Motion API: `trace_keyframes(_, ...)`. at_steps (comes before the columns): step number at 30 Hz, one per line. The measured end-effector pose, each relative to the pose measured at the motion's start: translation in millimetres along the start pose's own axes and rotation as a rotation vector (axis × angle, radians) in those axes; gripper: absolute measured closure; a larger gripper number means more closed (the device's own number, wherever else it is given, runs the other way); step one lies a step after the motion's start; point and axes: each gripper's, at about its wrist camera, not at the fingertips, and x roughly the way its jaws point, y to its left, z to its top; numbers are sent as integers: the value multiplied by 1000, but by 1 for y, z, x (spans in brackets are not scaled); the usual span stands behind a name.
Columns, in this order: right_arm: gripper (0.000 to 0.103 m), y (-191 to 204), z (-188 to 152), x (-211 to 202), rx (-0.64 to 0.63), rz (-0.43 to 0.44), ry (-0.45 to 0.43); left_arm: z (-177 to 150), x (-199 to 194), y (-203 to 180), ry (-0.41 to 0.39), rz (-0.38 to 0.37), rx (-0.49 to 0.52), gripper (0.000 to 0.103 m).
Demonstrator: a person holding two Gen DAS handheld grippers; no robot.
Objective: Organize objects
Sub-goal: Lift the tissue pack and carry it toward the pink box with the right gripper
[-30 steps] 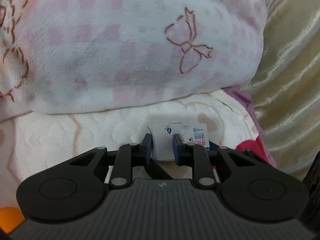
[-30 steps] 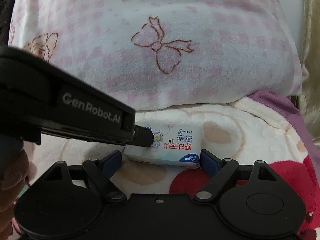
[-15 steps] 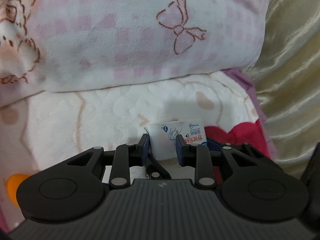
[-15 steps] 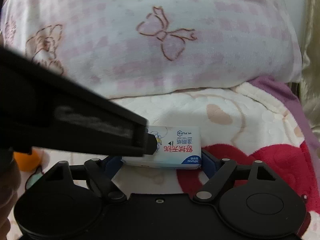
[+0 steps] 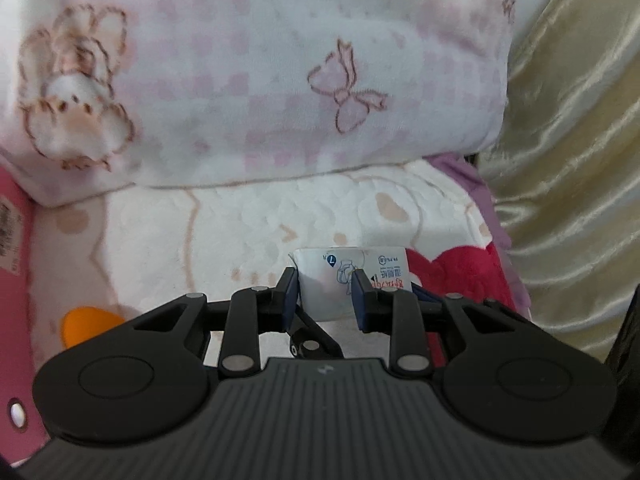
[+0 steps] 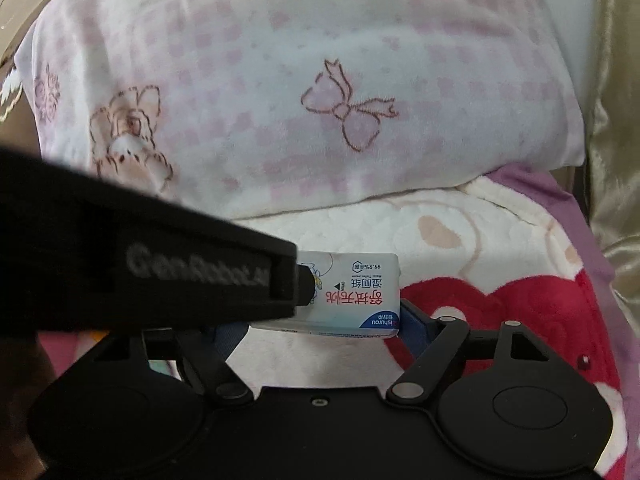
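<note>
A white wet-wipes pack [image 5: 384,268] with red and blue print hangs just above the fleece blanket [image 5: 240,220]. My left gripper [image 5: 324,280] is shut on one end of it, blue pads pinching the wrapper. In the right wrist view the same pack [image 6: 352,292] lies lengthwise between the fingers of my right gripper [image 6: 320,322], which is shut on it across its length. The right pad [image 6: 410,316] presses its end. The left gripper's black body [image 6: 160,272] crosses in from the left and hides the other pad.
A pink-checked pillow [image 5: 280,80] with a bow print lies behind the pack. A gold satin curtain [image 5: 580,160] hangs at the right. An orange object [image 5: 88,322] and a pink item [image 5: 12,240] sit at the left on the blanket.
Both grippers have risen and drawn back from the pillow with the pack held between them. More blanket now shows under and beyond the pack.
</note>
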Motion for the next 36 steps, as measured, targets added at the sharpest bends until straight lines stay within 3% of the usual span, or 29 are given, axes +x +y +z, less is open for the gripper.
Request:
trace_keyframes(5, 21, 2, 0, -17, -21, 19, -23, -3, -27, 2, 1, -27, 9, 78)
trace_keyframes(10, 21, 19, -14, -65, -10, 52, -56, -11, -59, 2, 9, -54, 30, 78)
trace_keyframes(15, 21, 31, -34, -93, 50, 55, -89, -28, -89, 0, 38, -60, 86, 77)
trace_keyframes(21, 21, 50, -46, -122, 48, 85, -104, -51, -130, 10, 13, -73, 80, 77)
trace_keyframes(26, 20, 62, -57, -139, 66, 185, -79, -67, -165, 14, 47, -18, 97, 77)
trace_keyframes(36, 19, 107, -77, -187, 12, 213, -38, -102, -228, 34, 74, 4, 113, 77)
